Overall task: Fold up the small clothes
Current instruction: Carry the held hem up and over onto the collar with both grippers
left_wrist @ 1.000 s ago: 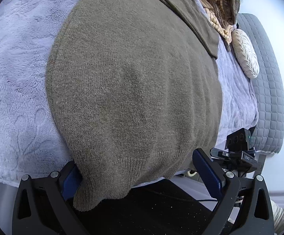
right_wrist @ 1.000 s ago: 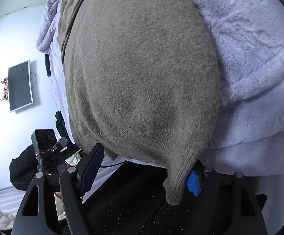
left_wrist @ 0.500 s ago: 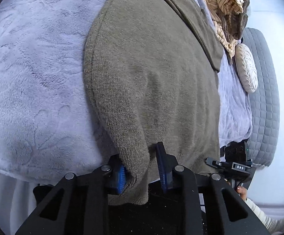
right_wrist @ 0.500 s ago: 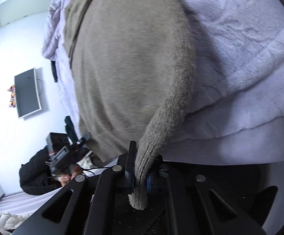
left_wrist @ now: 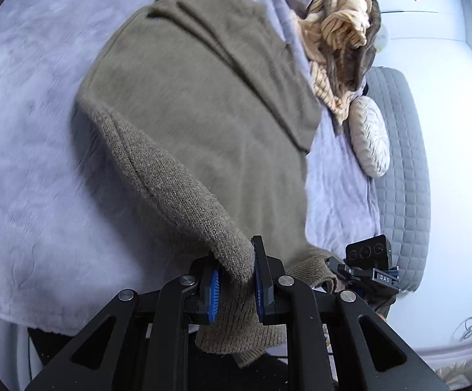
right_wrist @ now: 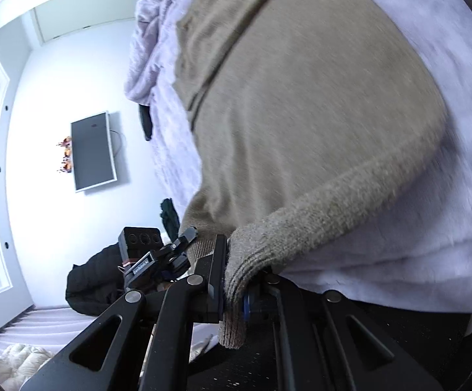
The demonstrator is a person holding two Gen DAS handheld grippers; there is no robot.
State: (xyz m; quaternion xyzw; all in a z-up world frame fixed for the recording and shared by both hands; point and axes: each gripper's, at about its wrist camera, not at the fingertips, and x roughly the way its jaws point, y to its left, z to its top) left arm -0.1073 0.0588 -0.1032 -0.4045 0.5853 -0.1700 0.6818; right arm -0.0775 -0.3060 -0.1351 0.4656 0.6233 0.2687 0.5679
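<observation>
An olive-brown knit sweater lies spread on a lilac fleece blanket over a bed. My left gripper has the sweater's left hem corner between its blue pads; its jaws are still closing and pinch the knit, which lifts off the blanket. In the right wrist view the same sweater rises toward my right gripper, which is shut on the right hem corner. The hem sags between the two grips. Each view shows the other gripper's camera block, right and left.
A pile of striped tan clothes sits at the far end of the bed, beside a round cream cushion and a grey quilted headboard. A wall TV and a black bag lie off the bed's other side.
Both grippers went from open around the hem corners to clamped on them. Both have risen, pulling the hem up off the bed edge and stretching it between them.
</observation>
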